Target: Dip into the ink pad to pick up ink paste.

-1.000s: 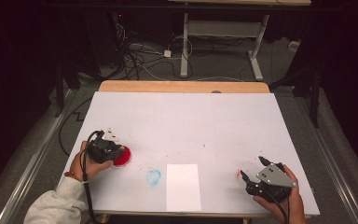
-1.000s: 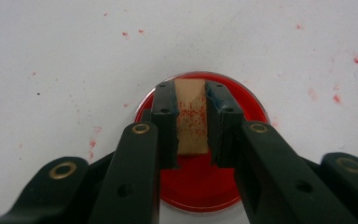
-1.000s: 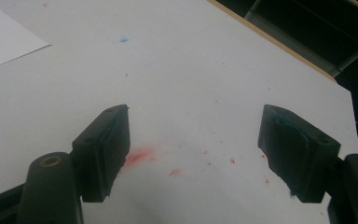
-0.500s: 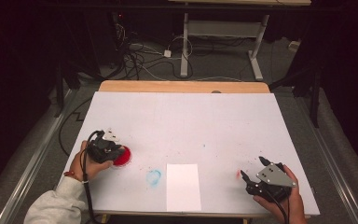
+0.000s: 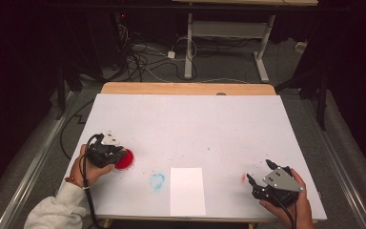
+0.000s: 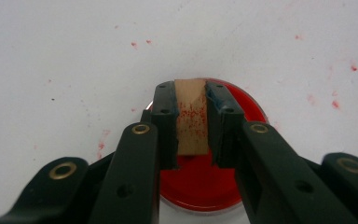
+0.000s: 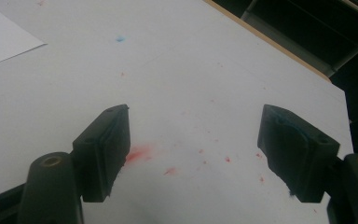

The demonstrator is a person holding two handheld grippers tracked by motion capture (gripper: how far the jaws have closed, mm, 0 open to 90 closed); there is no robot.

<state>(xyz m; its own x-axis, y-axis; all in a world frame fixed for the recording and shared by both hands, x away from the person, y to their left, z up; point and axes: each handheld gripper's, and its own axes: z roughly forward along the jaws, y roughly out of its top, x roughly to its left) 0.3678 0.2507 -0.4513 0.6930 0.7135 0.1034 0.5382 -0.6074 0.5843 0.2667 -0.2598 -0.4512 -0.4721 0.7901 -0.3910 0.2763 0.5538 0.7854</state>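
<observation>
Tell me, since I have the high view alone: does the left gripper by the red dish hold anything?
Observer: Yes. The left gripper is shut on a tan wooden block, held over the red dish.
Operator: Is the block clean?
Observer: No, its face is speckled with red.
Operator: And the right gripper?
Observer: The right gripper is open, with nothing between its jaws; a red smear lies on the white table by one jaw.

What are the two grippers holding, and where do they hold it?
The left gripper pinches a small tan wooden block by its two sides, over the red paint dish. The right gripper is open, holding nothing.
</observation>
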